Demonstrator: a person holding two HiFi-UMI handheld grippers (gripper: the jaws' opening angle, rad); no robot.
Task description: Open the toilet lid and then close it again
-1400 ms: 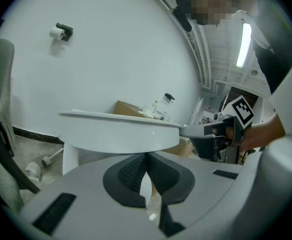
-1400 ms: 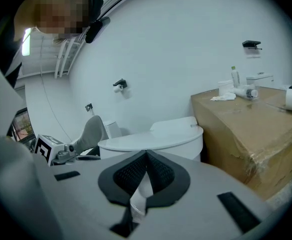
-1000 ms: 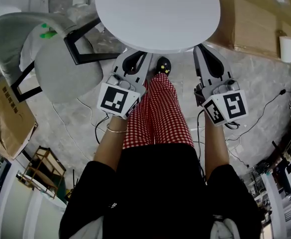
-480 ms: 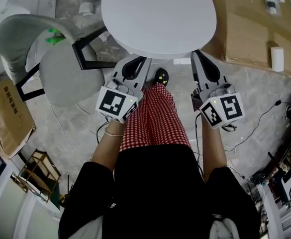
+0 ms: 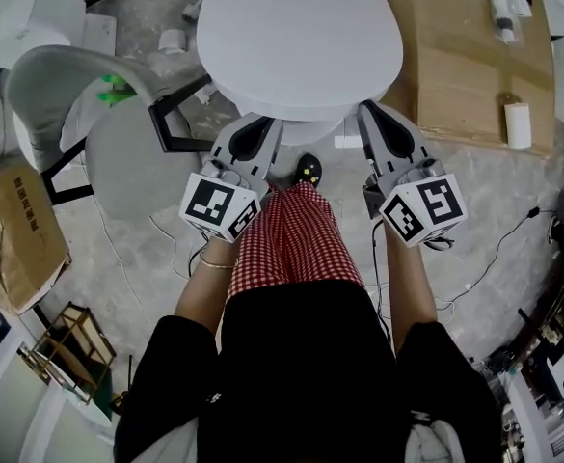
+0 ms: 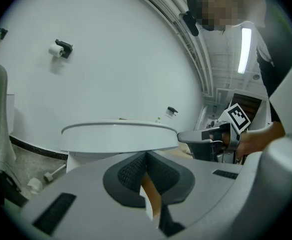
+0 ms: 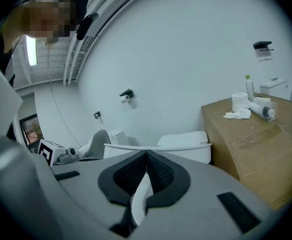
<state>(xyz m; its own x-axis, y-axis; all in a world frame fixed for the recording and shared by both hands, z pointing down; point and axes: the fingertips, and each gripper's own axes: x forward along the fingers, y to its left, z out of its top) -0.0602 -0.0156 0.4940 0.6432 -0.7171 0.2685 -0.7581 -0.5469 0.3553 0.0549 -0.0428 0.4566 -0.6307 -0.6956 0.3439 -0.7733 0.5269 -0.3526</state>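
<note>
While the lid (image 5: 301, 37) lies flat and shut on the toilet, both grippers sit at its near edge, tips tucked just under the rim in the head view.

Left gripper (image 5: 251, 141): jaws clenched tip to tip, nothing between them. In its own view the tips (image 6: 146, 154) point at the lid (image 6: 118, 136), level with its edge and just short of it. Cannot tell if they touch.

Right gripper (image 5: 383, 133): jaws likewise pressed together and empty (image 7: 146, 153), with the lid's thin rim (image 7: 198, 145) just beyond.

Person stands between the two, checked trousers (image 5: 296, 239) and one shoe (image 5: 308, 169) below the rim.

Grey chair (image 5: 118, 148) on the floor at left. Cardboard box (image 5: 455, 56) beside the toilet at right.
</note>
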